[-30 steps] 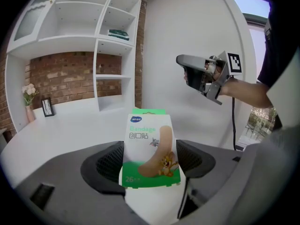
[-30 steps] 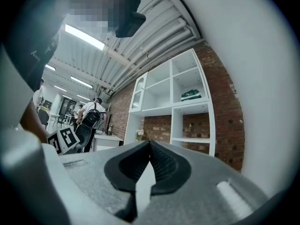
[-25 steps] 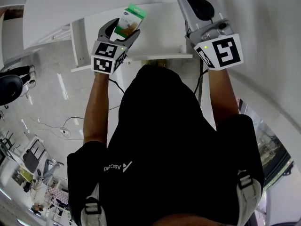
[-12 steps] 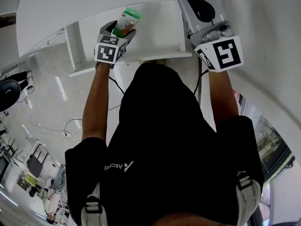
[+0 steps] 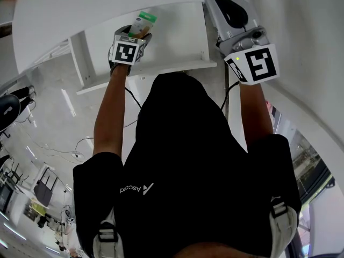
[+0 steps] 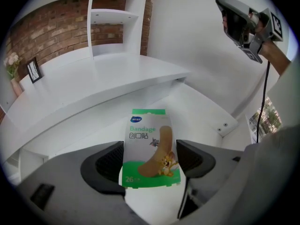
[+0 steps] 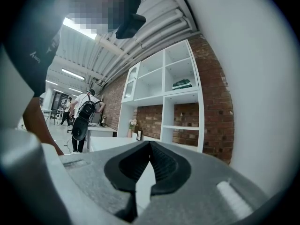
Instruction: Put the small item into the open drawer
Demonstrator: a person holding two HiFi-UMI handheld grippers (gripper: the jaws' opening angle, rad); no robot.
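A green and white bandage packet stands upright between the jaws of my left gripper, which is shut on its lower half. In the head view the left gripper holds the packet over the white open drawer, whose floor lies below the packet. Off to the right, beside the drawer, my right gripper is raised. Its jaws meet at the tips with nothing between them; it also shows at the upper right as the right gripper.
A curved white desk top runs over the drawer. White shelves stand against a brick wall, with a picture frame and a vase at the left. A black cable hangs by the right arm. People stand far off.
My left gripper has carried the packet forward, further in over the open drawer. The right gripper has barely shifted.
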